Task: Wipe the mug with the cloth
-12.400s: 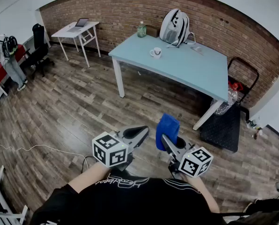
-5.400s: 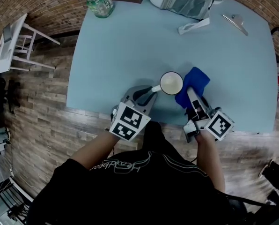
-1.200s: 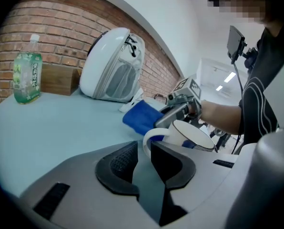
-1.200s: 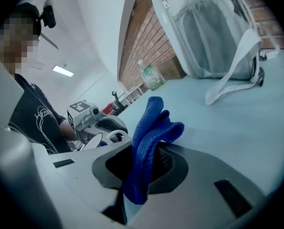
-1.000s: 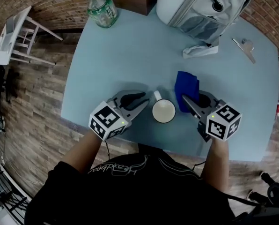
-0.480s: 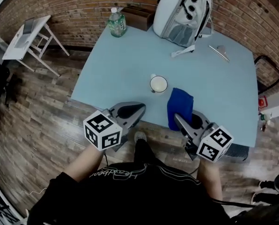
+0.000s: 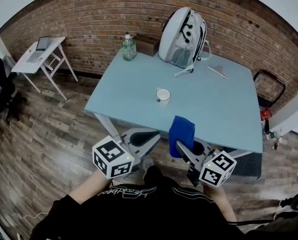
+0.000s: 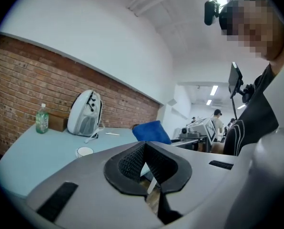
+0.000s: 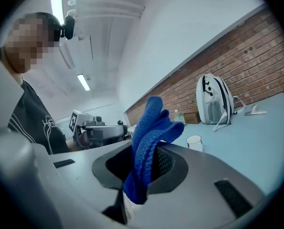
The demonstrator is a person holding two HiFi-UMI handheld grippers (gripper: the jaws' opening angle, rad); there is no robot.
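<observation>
Standing on pale-blue table (image 7: pixel 214 104) before brick wall (image 7: pixel 89 29) — mug (image 7: pixel 163 95), right gripper (image 7: pixel 181 149) pinching cloth (image 7: pixel 181 129), left gripper (image 7: pixel 155 136) pressed together.

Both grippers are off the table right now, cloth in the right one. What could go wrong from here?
The cloth is pinched only at its lower end by the right gripper; most of it stands free and might slip out.
The mug stands unheld on the table, and the left gripper is shut and empty, so wiping one-handed could tip it.
</observation>
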